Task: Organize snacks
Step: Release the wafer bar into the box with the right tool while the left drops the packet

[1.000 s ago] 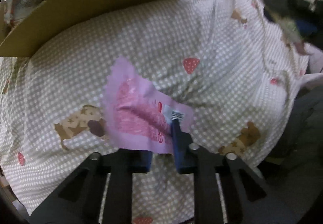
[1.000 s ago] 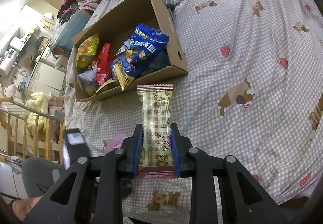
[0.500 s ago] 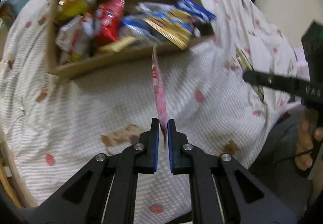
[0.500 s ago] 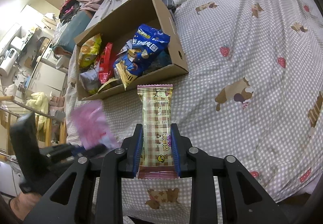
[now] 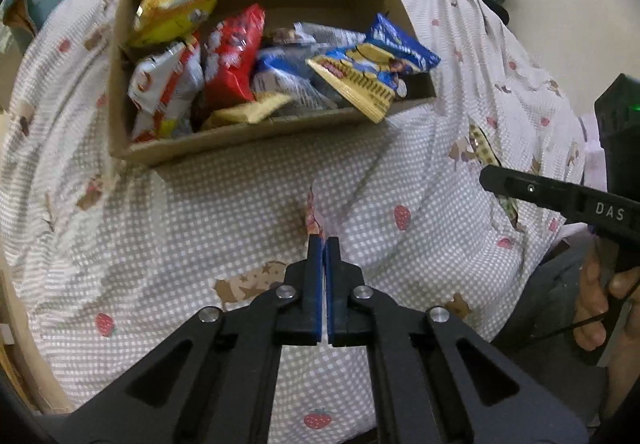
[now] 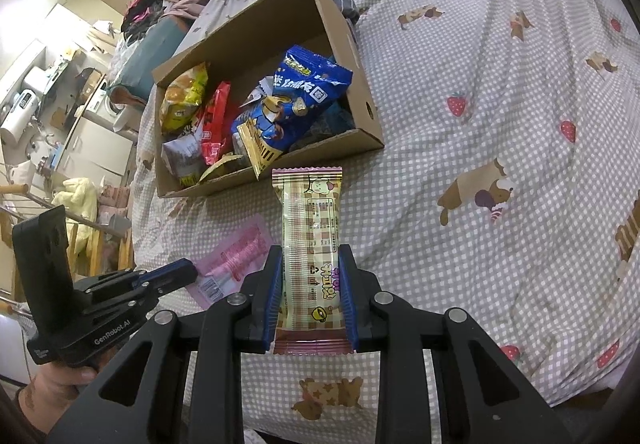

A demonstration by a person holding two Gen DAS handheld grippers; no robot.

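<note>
- the pink packet [image 6: 236,260] is pinched by one edge in the left gripper [image 5: 323,240]; the jaws are pressed together on it, and from the left wrist view it shows edge-on as a thin strip sticking up past the blue pads [image 5: 316,256].
- from the right wrist view that packet hangs flat above the sheet [image 6: 500,124], its barcode corner nearest the left gripper's tips.
- the tan bar [image 6: 313,240], a long checked wrapper with pink crimped ends, is clamped across its width in the right gripper [image 6: 308,298]; the jaws are closed on its lower half and its far end points toward the box [image 6: 362,100].
- the box is open-topped cardboard, sitting on the sheet beyond both grippers, well apart from either held snack.
- inside it lie a yellow bag [image 5: 176,10] at the left, a red bag [image 5: 234,56] beside it, a white bag [image 5: 166,88] near the front wall, and blue bags [image 5: 400,44] at the right, with a gold-striped wrapper [image 5: 356,88] poking over the front edge.
- the sheet is grey-checked with strawberries and bears.
- a hand [image 6: 60,384] grips the left gripper's handle.
</note>
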